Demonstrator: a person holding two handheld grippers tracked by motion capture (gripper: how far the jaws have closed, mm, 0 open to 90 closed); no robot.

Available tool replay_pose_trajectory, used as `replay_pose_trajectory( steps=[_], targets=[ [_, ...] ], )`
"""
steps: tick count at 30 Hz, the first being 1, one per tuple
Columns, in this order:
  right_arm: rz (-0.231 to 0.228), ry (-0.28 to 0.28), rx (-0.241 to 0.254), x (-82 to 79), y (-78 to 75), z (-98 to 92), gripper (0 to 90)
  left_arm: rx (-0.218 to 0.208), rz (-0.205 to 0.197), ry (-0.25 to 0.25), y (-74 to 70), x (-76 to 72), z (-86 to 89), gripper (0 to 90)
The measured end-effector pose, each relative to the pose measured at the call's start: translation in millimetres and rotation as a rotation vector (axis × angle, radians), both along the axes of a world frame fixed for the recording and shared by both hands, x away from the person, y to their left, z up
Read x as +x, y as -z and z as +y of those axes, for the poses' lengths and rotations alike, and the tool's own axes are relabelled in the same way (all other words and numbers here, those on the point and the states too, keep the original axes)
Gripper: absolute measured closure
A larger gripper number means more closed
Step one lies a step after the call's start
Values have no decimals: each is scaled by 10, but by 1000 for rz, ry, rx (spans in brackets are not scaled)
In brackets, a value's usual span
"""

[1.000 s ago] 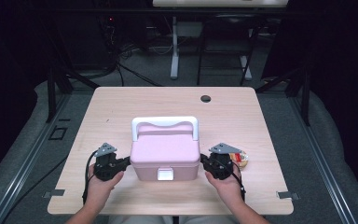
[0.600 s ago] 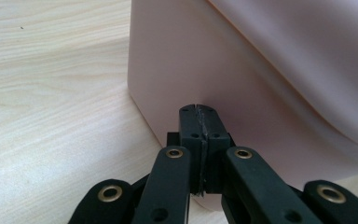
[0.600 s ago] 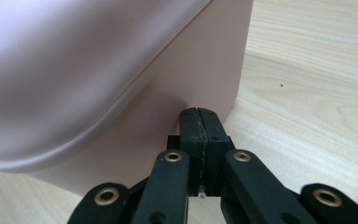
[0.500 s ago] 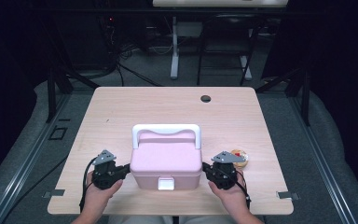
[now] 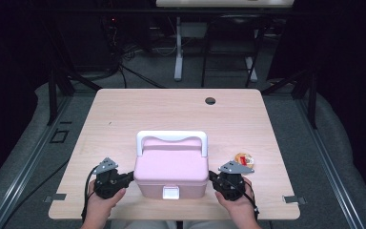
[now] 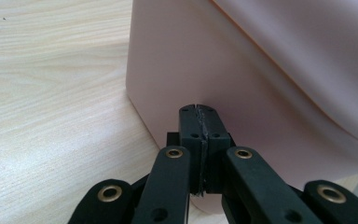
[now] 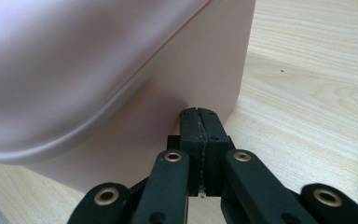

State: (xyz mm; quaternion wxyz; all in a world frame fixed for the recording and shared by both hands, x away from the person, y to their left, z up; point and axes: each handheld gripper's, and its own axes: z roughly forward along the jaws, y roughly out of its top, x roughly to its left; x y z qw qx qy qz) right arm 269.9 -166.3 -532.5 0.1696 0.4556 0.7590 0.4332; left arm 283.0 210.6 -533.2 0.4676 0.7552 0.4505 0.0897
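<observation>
The pink lidded box [image 5: 170,168] sits at the table's [image 5: 124,114] near edge, pinched between the closed tips of the left gripper [image 5: 132,177] and right gripper [image 5: 211,177]. With only smooth walls pressed, uneven pushing could twist it or slide it off the edge.

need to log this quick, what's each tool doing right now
Left tool: closed, empty, tips at the pink box side.
Right tool: closed, empty, tips at its other side.

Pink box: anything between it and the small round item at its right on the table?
In the high view, the right tongs, shut, sit against the pink box; their grey plate reaches toward the small round item. Otherwise bare table.
</observation>
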Motion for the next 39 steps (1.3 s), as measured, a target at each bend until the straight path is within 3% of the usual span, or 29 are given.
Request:
replay_pose_trajectory(
  steps=[4, 8, 12, 18, 26, 32, 39],
  targets=[
    [12, -4, 13, 6, 8, -17, 896, -25, -2, -1, 23, -2, 16, 898],
    [13, -11, -7, -4, 44, -9, 889, -30, -7, -5, 35, -8, 25, 892],
    [15, -17, -5, 26, 64, -50, 805, -65, 8, -2, 53, 29, 83, 811],
    [8, -42, -3, 48, 56, -98, 758, -37, -12, 12, 4, 25, 107, 749],
    [-42, -66, -11, 23, -105, -153, 683, -39, -27, 1, -152, 34, 179, 645],
    [-20, -81, 29, 62, -225, -197, 652, -14, -46, 17, -297, 53, 167, 613],
    [-37, -90, 24, 100, -403, -248, 627, -13, -43, 29, -460, 111, 168, 602]
  ],
)
